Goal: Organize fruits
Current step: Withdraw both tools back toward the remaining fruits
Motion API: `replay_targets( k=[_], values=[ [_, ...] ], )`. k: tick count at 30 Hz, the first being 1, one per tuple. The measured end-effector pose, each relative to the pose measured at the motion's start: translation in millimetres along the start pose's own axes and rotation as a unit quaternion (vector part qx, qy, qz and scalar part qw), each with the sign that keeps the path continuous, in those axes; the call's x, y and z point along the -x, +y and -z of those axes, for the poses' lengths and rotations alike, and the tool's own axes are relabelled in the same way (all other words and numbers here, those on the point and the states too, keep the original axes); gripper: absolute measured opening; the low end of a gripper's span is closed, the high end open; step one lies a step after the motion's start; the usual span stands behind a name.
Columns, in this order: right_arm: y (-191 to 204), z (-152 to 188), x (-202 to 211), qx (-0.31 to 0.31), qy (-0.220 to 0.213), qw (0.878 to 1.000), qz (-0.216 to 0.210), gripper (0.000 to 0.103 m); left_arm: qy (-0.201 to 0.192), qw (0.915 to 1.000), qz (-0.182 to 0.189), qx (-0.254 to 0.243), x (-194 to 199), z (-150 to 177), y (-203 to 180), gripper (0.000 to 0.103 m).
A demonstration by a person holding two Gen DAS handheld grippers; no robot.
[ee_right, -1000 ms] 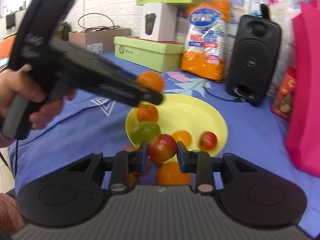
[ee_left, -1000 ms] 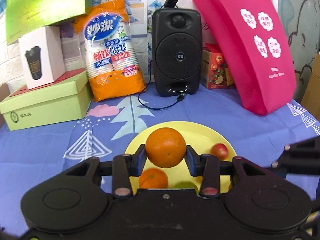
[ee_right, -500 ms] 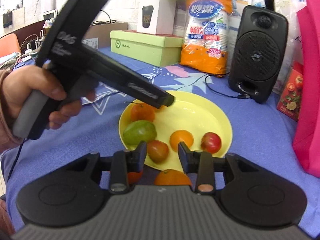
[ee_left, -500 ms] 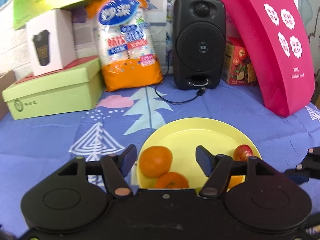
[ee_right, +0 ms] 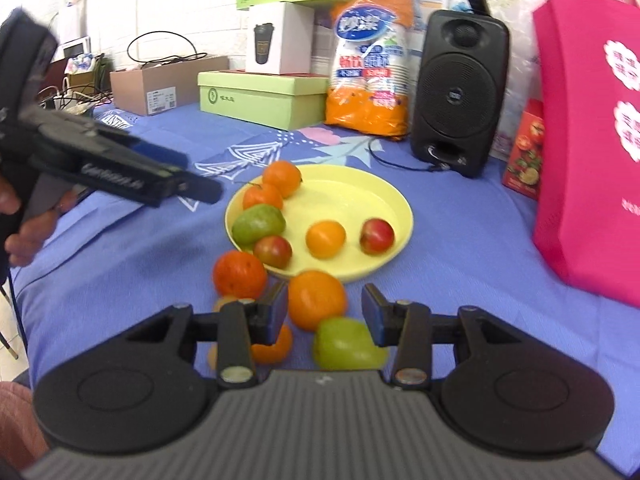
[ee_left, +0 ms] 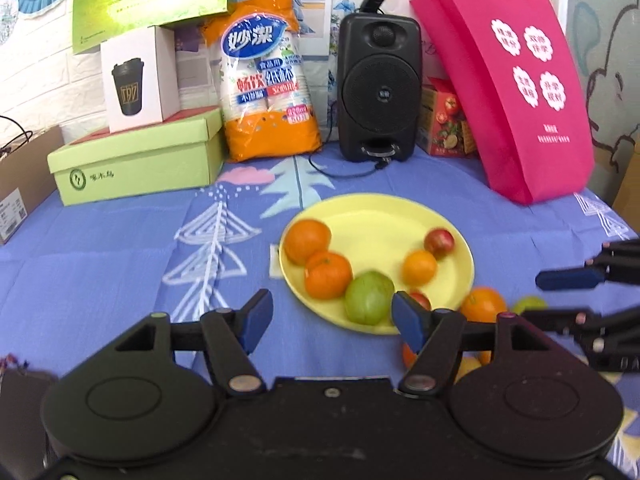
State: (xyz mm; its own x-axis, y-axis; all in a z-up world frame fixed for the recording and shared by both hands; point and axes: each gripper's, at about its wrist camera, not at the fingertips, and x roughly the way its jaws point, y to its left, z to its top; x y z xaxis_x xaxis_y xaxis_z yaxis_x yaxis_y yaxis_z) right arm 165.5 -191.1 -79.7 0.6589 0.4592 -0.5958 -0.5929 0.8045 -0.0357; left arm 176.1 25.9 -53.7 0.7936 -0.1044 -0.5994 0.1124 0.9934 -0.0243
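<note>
Right gripper (ee_right: 325, 316) agape around an orange (ee_right: 317, 299) beside plate (ee_right: 394, 250)

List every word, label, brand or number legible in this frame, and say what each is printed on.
"妙潔": blue oval on the orange paper cup pack.
"畅饮纸杯": same pack, lower label; the small print beneath is blurred.
Gold square emblem on the cup pictured on the white box: unreadable.
Logo and three small characters on the green shoebox: too small.
White flower badges with characters on the pink tote bag: too blurred.
Barcode label on the cardboard box: unreadable.
</note>
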Motion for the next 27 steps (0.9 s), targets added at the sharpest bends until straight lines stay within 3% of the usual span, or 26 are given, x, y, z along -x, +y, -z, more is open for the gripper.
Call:
replay_targets(
  k=[15,22,27],
  values=[
    [-6,39,24,-0.031,0.019,0.999,0.024,0.044,0.045,0.9984,0.032,-0.009,18,58,-26,0.067],
    [-7,49,18,-0.034,0.033,0.998,0.033,0.046,0.053,0.9977,0.027,-0.032,8,66,-39,0.067],
    [-6,50,10,-0.033,0.034,0.998,0.037,0.054,0.034,0.9967,0.007,-0.073,0,65,-48,0.063]
  ],
)
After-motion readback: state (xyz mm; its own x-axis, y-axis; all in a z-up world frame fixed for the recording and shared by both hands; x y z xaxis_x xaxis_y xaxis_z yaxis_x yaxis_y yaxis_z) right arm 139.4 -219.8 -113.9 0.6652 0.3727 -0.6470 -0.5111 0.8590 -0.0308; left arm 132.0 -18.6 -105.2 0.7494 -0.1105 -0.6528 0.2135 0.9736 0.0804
